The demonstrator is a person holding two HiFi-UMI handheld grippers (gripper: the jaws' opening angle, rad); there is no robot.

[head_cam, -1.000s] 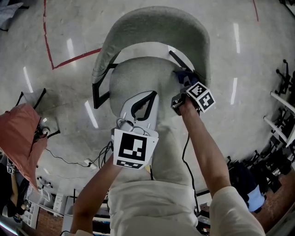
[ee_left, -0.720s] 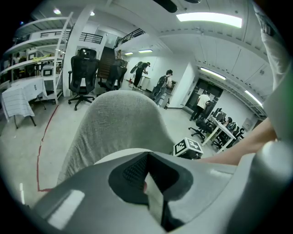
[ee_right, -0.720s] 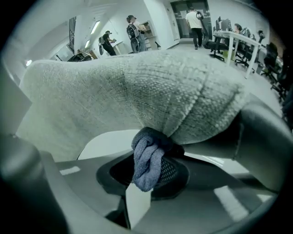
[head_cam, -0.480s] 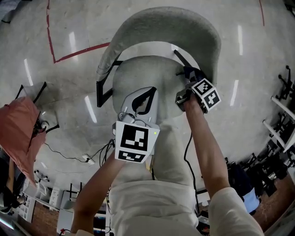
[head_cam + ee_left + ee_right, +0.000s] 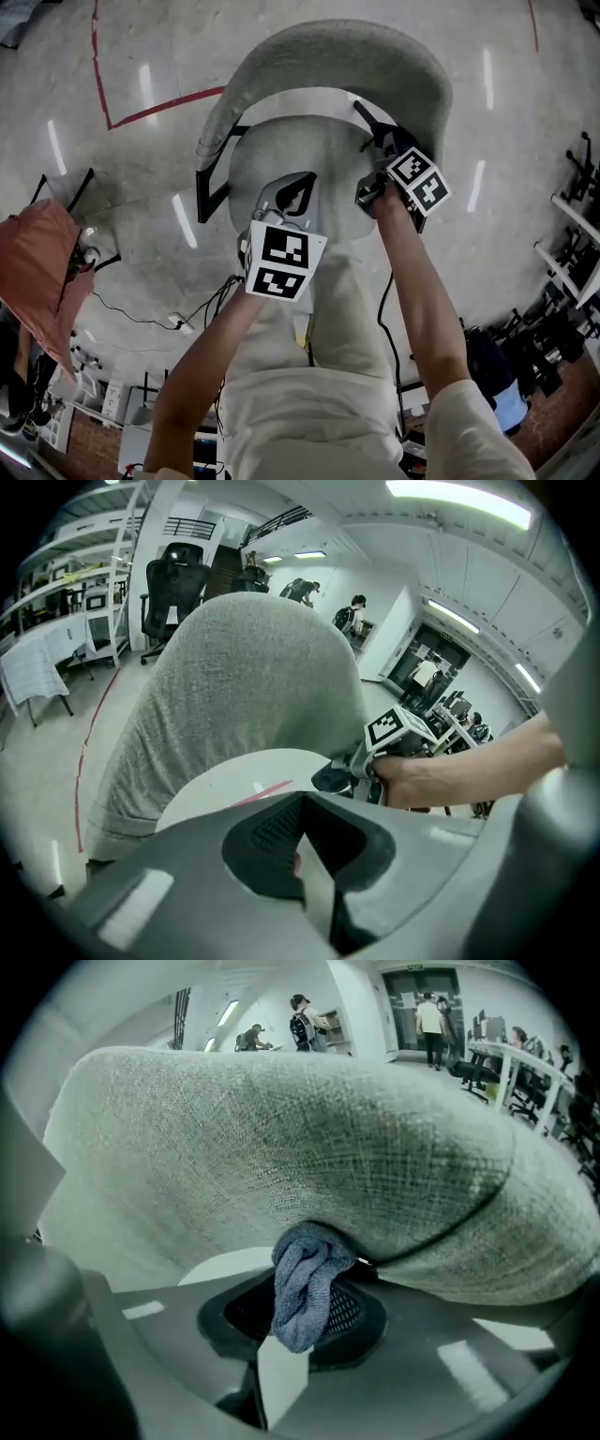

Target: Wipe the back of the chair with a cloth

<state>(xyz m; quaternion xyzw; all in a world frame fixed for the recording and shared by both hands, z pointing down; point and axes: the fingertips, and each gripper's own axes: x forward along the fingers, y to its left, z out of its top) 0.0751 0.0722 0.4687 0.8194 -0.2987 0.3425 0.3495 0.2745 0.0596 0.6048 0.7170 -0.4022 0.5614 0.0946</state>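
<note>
Two grippers are over the chair seat (image 5: 267, 155). The left gripper (image 5: 302, 844), nearer to the person, has its jaws closed together with nothing between them and hovers above the seat. Farther out, the right gripper (image 5: 281, 1340) is clamped on a blue-grey cloth (image 5: 305, 1283), whose top touches the lower edge of the grey chair back (image 5: 281, 1147), toward its right side.

Your head camera looked steeply down from above the curved grey fabric chair backrest (image 5: 342, 52). The camera on your left gripper (image 5: 302, 183) faced that backrest's inner side from in front, fairly near. The one on your right gripper (image 5: 378, 150) sat much closer, by its lower edge. All three views shared the backrest.
</note>
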